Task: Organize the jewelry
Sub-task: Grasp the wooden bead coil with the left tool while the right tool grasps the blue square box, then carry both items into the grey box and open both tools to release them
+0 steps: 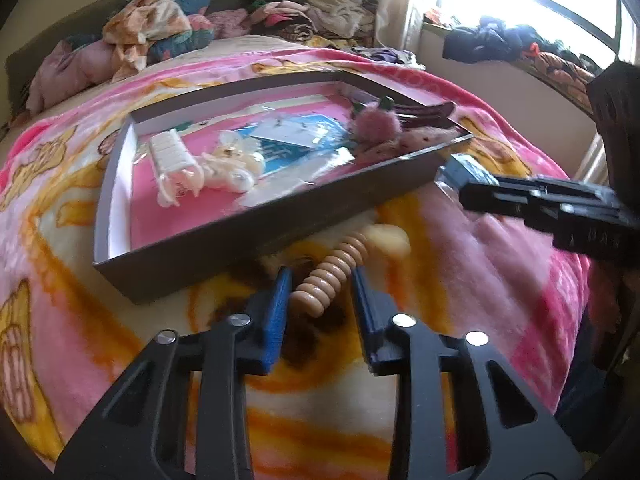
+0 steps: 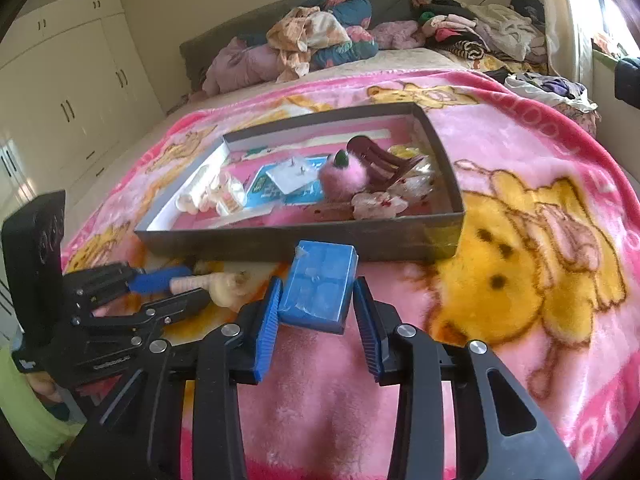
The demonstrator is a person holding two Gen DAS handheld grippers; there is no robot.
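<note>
A dark shallow box lies on the bed with white bead bracelets, a pink pompom, a maroon hair claw and a blue card inside. A peach bead bracelet lies in front of the box, between the open fingers of my left gripper. A small blue box lies between the open fingers of my right gripper, not clamped.
A pink cartoon blanket covers the bed. Piles of clothes lie at the headboard and on the window sill. White wardrobes stand at the left.
</note>
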